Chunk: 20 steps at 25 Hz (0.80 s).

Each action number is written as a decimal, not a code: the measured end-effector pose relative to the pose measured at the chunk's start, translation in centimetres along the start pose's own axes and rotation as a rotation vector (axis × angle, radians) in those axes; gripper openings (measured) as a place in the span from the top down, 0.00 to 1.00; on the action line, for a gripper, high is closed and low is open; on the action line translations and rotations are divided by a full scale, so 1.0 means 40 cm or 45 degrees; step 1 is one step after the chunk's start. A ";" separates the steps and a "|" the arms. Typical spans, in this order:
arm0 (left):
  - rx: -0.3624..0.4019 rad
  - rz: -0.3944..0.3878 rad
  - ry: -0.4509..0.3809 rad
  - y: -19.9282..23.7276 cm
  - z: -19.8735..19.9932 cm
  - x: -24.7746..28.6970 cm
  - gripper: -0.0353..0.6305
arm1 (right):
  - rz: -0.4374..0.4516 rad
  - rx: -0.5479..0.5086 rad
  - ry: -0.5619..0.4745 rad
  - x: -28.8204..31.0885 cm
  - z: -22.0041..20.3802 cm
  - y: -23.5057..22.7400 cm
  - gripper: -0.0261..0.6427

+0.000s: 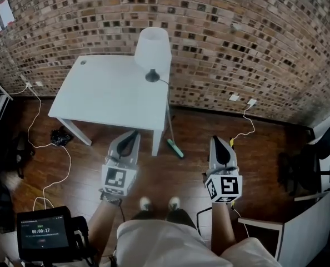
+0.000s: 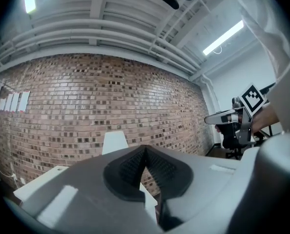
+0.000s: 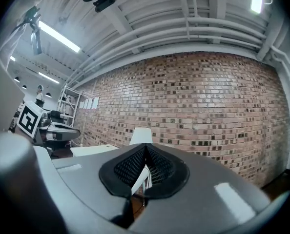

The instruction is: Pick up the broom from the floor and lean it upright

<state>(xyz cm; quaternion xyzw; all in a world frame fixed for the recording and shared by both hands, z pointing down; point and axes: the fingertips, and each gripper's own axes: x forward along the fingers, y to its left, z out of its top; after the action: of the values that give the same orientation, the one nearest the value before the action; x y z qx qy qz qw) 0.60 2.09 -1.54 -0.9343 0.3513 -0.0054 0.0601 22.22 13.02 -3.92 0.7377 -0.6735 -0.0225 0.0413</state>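
The broom [image 1: 171, 132] stands with its green head on the wooden floor, its thin handle leaning up along the right edge of the white table [image 1: 98, 93]. My left gripper [image 1: 133, 133] is held level just in front of the table's near right leg, to the left of the broom head, and is shut on nothing. My right gripper [image 1: 218, 141] hangs to the right of the broom, apart from it, also shut and empty. In the left gripper view the pads of the left gripper [image 2: 145, 150] meet at the tips. The right gripper view shows the right gripper [image 3: 146, 146] closed the same way.
A white lamp [image 1: 153, 52] stands on the table's far right corner against the brick wall. White cables [image 1: 40, 143] trail over the floor at left, and another [image 1: 245, 128] at right. A black chair [image 1: 315, 166] and a white desk [image 1: 304, 227] stand at right. A timer screen [image 1: 43, 232] sits at bottom left.
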 end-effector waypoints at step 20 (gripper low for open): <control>0.036 -0.012 -0.041 -0.503 0.043 -0.436 0.94 | 0.013 0.049 -0.014 -0.641 -0.068 -0.044 0.94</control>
<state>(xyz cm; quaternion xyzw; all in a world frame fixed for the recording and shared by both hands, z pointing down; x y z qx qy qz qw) 0.76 28.75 -0.34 -0.9350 0.3458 0.0044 0.0789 21.85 38.79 -1.96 0.7346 -0.6779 -0.0135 0.0234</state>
